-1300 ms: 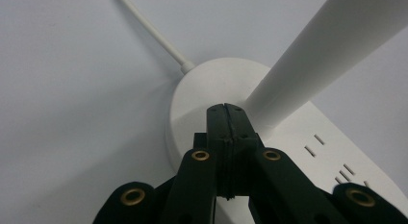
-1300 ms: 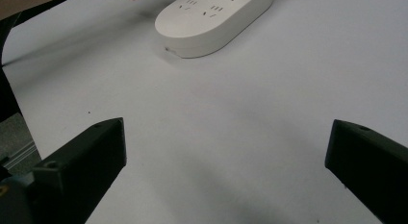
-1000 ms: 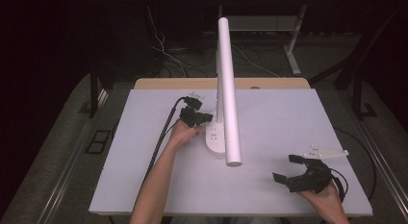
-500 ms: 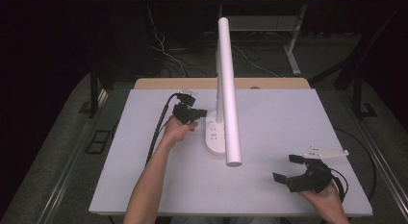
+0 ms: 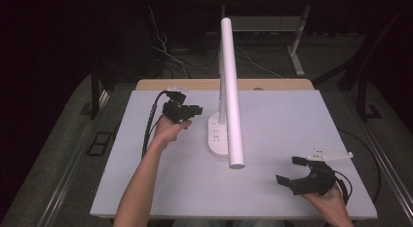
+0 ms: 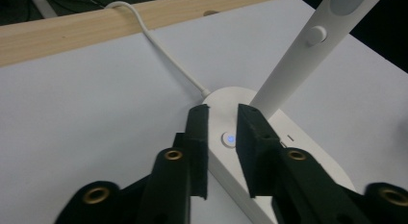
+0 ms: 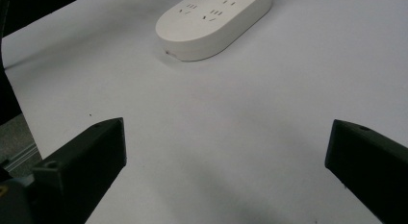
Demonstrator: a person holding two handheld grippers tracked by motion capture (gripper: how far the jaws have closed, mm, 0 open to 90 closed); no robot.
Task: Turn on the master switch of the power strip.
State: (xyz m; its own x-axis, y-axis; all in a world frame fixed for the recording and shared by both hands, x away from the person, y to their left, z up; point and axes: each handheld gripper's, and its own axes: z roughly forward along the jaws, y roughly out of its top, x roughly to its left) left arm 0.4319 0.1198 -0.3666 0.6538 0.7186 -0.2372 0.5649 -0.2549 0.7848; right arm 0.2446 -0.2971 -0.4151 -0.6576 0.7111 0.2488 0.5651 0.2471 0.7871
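A white desk lamp stands mid-table: an oval base [image 5: 217,138] with sockets and a long tube head [image 5: 232,90] reaching toward me. My left gripper [image 5: 193,110] hovers just left of the base, above the table. Its jaws have just been opening and stand a little apart, with nothing gripped between them. In the left gripper view the left gripper [image 6: 222,119] frames a blue-lit button [image 6: 230,138] on the base [image 6: 288,147] below. My right gripper [image 5: 290,170] rests low at the front right, jaws wide open and empty. The right gripper view shows the right gripper [image 7: 226,135] facing the base [image 7: 211,22].
A white cord [image 6: 159,46] runs from the base toward a wooden strip [image 6: 72,27] at the table's far edge. The lamp's stem [image 6: 293,60] rises right of the left jaws. The white tabletop [image 5: 302,120] ends near the right hand.
My left hand has risen and drawn back to the left, away from the lamp base. The right hand and gripper have stayed where they were.
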